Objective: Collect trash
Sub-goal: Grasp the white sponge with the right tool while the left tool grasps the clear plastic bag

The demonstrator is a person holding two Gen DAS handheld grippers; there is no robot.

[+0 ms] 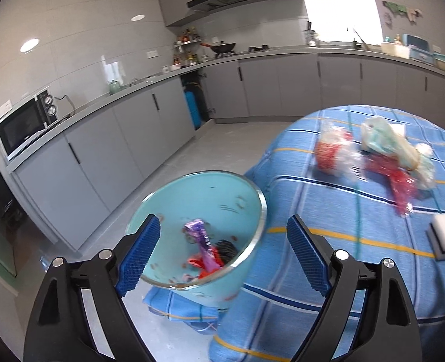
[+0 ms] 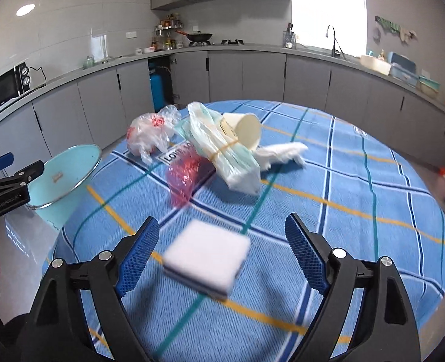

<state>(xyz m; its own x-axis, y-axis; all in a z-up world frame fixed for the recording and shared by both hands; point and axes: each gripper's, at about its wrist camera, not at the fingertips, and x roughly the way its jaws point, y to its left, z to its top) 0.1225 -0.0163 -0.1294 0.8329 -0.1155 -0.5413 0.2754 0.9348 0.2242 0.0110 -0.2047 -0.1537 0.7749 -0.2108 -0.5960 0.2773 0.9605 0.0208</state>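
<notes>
The right gripper [image 2: 222, 253] is seen with its jaws spread wide, and nothing is pressed by the pads. Between them, on the blue checked tablecloth [image 2: 358, 181], a white sponge block [image 2: 207, 261] is lying, apart from both pads. If the jaws are closed while the hand is not centred, the block can be pushed aside or tipped on its edge instead of being gripped.

Farther on the table the trash is heaped: a red plastic wrapper [image 2: 184, 175], a clear bag with red print [image 2: 150, 134], a banded packet in a pale green bag [image 2: 222, 154], a paper cup [image 2: 243, 131] on its side and a crumpled white tissue [image 2: 282, 152]. These pieces are touching one another, so when one is pulled, the others can be dragged, and the cup can roll away.

The left gripper [image 1: 222, 253] is also wide open and empty. In front of it the light blue bin [image 1: 198, 211] is found at the table's near left edge, with some scraps inside. It looks tilted, so it can be knocked over, and light pieces can fall beside it.
</notes>
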